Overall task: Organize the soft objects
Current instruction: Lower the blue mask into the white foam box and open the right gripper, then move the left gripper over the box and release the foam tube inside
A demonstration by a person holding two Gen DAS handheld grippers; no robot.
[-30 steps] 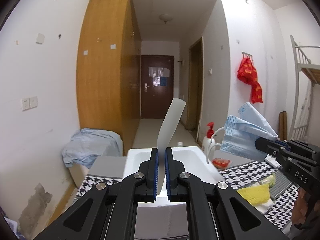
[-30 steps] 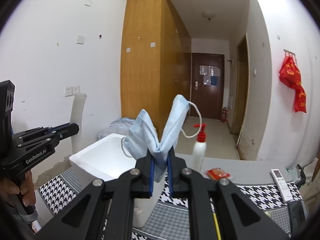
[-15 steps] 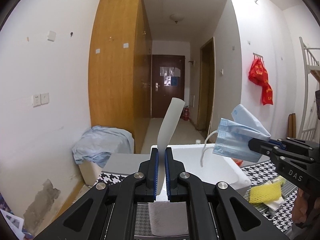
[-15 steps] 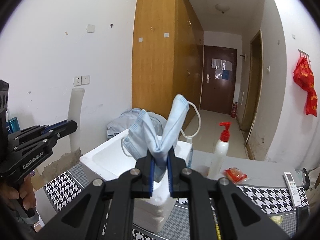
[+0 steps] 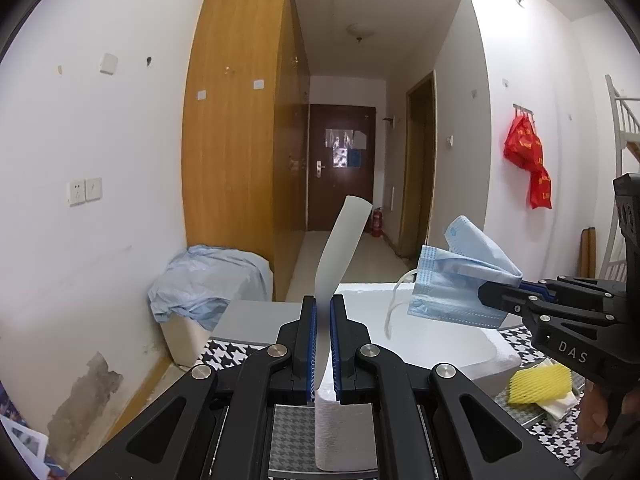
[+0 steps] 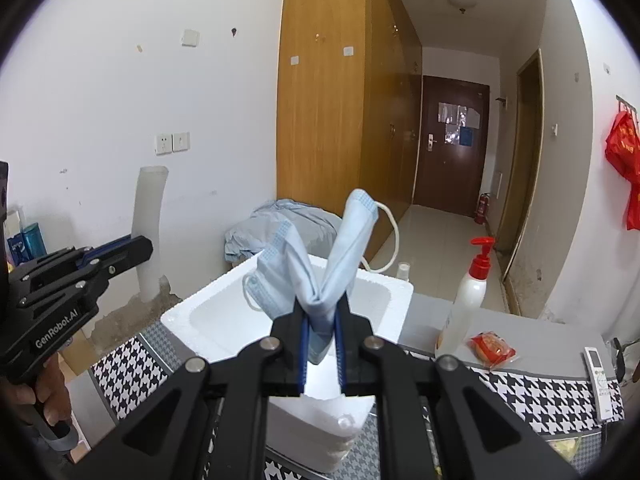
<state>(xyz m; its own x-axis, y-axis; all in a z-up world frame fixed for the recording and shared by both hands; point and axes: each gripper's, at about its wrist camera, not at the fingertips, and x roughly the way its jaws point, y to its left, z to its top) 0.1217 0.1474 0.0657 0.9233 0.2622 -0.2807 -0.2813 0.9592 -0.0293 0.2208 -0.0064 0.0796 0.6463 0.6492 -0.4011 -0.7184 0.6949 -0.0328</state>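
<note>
My left gripper (image 5: 323,304) is shut on a thin white foam sheet (image 5: 344,248) that stands up from the jaws and curls at the top. In the right wrist view the same sheet (image 6: 150,224) rises from the left gripper (image 6: 144,246) at the far left. My right gripper (image 6: 321,312) is shut on a folded blue face mask (image 6: 312,268), its ear loops hanging loose. A white foam box (image 6: 224,316) sits open on the table. Seen from the left wrist, the mask (image 5: 460,280) hangs over the box (image 5: 440,344), held by the right gripper (image 5: 486,290).
A checked cloth (image 6: 520,384) covers the table. On it stand a pump bottle (image 6: 468,296), a red snack packet (image 6: 492,350) and a remote (image 6: 598,380). A yellow foam net (image 5: 538,384) lies right of the box. A cloth-covered bin (image 5: 208,280) stands by the wall.
Both grippers have shifted left. The right one has carried the mask from beside the box to over its opening. The left one now sits off the box's left corner. Both grips are unchanged.
</note>
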